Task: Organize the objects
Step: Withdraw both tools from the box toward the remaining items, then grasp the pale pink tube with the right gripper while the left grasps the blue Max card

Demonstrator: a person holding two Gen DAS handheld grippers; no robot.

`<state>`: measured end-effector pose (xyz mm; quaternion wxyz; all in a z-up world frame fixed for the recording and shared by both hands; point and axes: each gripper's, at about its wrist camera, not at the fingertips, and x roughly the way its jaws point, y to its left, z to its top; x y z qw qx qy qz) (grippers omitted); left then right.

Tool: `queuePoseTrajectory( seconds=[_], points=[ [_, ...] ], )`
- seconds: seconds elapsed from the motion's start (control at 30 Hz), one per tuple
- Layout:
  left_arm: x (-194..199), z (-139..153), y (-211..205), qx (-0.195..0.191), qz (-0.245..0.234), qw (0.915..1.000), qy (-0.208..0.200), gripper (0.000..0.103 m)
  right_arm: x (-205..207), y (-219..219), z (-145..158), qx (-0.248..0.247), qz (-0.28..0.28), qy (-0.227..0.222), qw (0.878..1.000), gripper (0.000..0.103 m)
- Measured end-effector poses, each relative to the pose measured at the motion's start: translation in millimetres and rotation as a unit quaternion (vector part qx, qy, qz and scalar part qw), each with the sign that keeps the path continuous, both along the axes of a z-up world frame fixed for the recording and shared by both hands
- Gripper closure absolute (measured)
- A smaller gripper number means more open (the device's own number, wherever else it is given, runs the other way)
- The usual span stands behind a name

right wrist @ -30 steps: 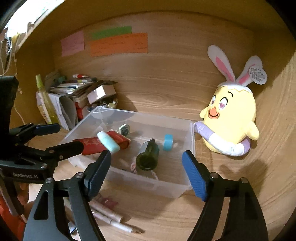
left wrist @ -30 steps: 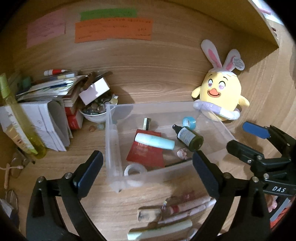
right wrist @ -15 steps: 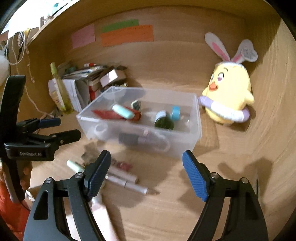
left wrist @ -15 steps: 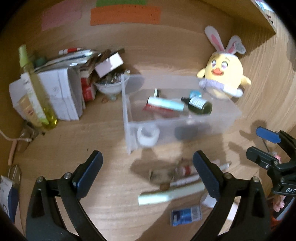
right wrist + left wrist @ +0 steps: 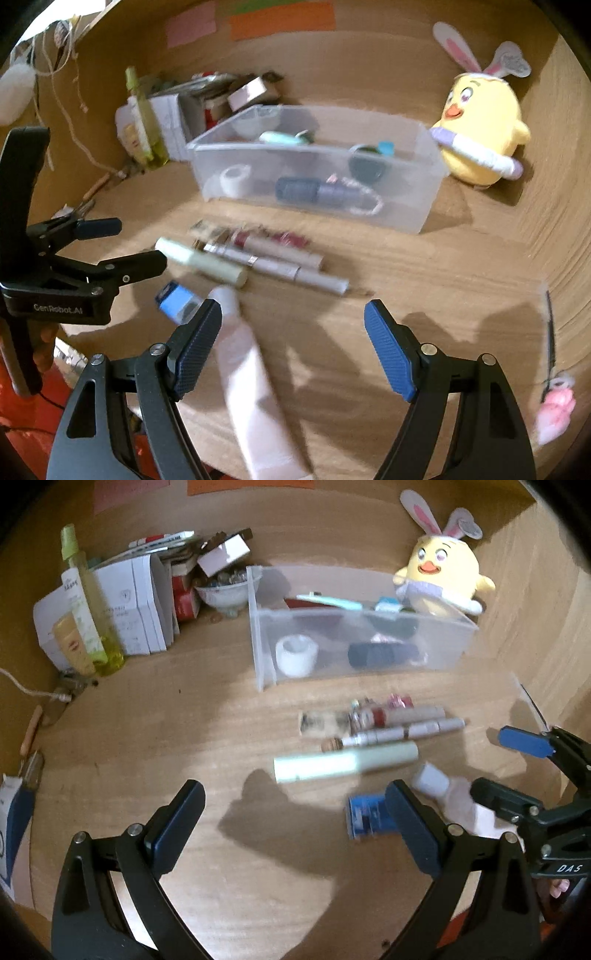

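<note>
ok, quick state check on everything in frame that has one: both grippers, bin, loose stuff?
left gripper: open, empty
right gripper: open, empty, white tube lies under its left finger
clear bin: no lid, partly filled
tape roll: inside bin
pale green tube: lying flat on desk, outside bin
pens: lying flat, side by side, outside bin
blue packet: flat on desk
plush chick: upright beside bin

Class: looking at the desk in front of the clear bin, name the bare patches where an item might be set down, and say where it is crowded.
Bare wood lies left of the pale green tube, between the yellow bottle and the clear bin; also right of the pens, toward the plush chick. Crowded: directly before the bin.
</note>
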<state>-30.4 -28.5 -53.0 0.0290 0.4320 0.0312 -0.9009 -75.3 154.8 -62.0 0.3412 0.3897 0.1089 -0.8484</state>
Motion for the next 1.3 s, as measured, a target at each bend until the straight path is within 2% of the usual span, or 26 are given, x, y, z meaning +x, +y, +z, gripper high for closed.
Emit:
queuePoseTrajectory(
  seconds=[0.17, 0.23, 0.37, 0.43, 0.57, 0.73, 0.87, 1.07, 1.13, 1.2, 1.3],
  points=[
    [15, -8, 11, 0.000, -0.017, 0.9998, -0.013, 0.004, 9, -6, -13, 0.006, 0.018, -0.015, 1.000, 0.028],
    [18, -11, 14, 0.001, -0.022, 0.9996, -0.017, 0.004, 8, -9, -17, 0.007, 0.024, -0.025, 0.999, 0.042],
    [19, -14, 16, 0.009, -0.026, 0.9994, -0.022, 0.004, 8, -16, -19, 0.008, 0.037, -0.026, 0.999, 0.055],
    [18, -15, 18, 0.008, -0.025, 0.9995, -0.019, 0.004, 7, -19, -19, 0.009, 0.042, -0.024, 0.999, 0.069],
    [13, -18, 25, 0.012, -0.036, 0.9991, -0.021, 0.004, 7, -22, -19, 0.010, 0.043, -0.017, 0.999, 0.082],
    [7, -22, 38, 0.009, -0.056, 0.9982, -0.022, 0.004, 3, -14, -20, 0.000, 0.031, -0.019, 0.999, 0.082],
    [2, -22, 38, 0.016, -0.047, 0.9986, -0.019, 0.008, -1, -4, -17, -0.013, 0.018, -0.025, 0.999, 0.082],
    [0, -20, 43, 0.006, -0.055, 0.9984, -0.009, 0.032, -10, 8, -8, -0.032, -0.006, -0.020, 0.999, 0.082],
    [0, -19, 44, 0.004, -0.059, 0.9982, -0.007, 0.047, -12, 11, -6, -0.036, -0.014, -0.017, 0.999, 0.082],
    [-1, -17, 43, 0.009, -0.061, 0.9980, -0.008, 0.054, -15, 15, -2, -0.041, -0.020, -0.014, 0.999, 0.082],
    [-3, -15, 38, 0.035, -0.062, 0.9974, -0.010, 0.055, -17, 19, 2, -0.046, -0.026, -0.009, 0.999, 0.082]
  ],
)
